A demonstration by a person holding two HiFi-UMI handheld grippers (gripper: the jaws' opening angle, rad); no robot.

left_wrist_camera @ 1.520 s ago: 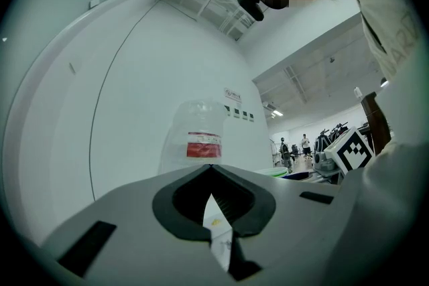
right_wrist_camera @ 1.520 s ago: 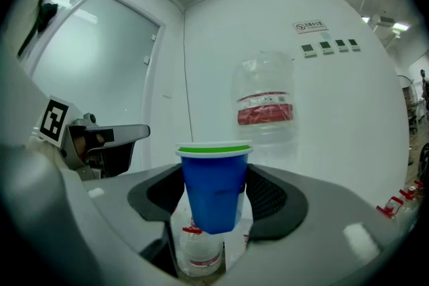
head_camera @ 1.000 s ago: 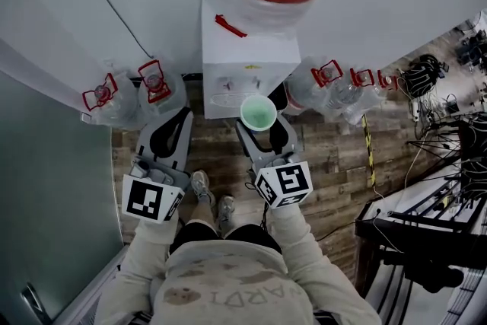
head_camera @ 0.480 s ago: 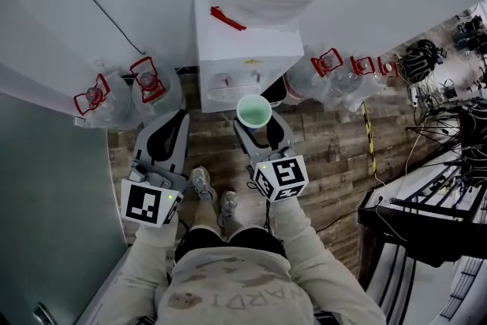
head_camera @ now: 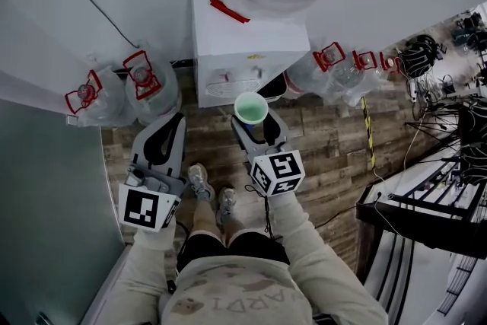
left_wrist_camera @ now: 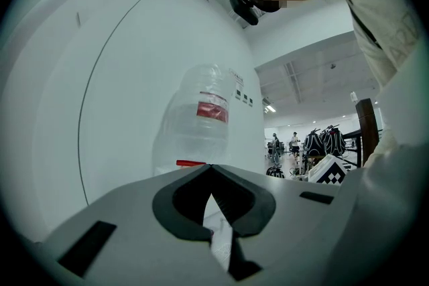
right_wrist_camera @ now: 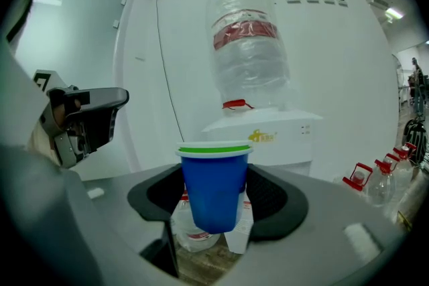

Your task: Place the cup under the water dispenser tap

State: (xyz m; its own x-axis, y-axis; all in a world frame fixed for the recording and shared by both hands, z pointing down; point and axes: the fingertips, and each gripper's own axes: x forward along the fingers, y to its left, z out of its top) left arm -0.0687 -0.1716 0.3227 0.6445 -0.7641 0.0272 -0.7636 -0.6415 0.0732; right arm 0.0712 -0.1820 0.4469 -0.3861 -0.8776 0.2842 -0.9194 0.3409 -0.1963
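Observation:
A blue cup (right_wrist_camera: pixel 214 187) with a green inside (head_camera: pixel 250 108) stands upright between the jaws of my right gripper (head_camera: pixel 255 119), which is shut on it. The cup hangs just in front of the white water dispenser (head_camera: pixel 242 42), near its taps (head_camera: pixel 236 76) and apart from them. In the right gripper view the dispenser (right_wrist_camera: pixel 268 137) and its big bottle (right_wrist_camera: pixel 248 43) rise behind the cup. My left gripper (head_camera: pixel 175 119) hangs to the left of the cup with its jaws together and nothing in them; in its own view the left gripper (left_wrist_camera: pixel 211 171) faces the bottle (left_wrist_camera: pixel 201 120).
Spare water bottles with red handles stand on the wooden floor left (head_camera: pixel 114 91) and right (head_camera: pixel 335 76) of the dispenser. A dark table with cables (head_camera: pixel 426 198) is at the right, a grey panel (head_camera: pixel 46 186) at the left. The person's shoes (head_camera: pixel 205 186) are below.
Both grippers have sunk lower in front of the dispenser. The cup has stayed upright in the right gripper, and the left jaws have stayed together.

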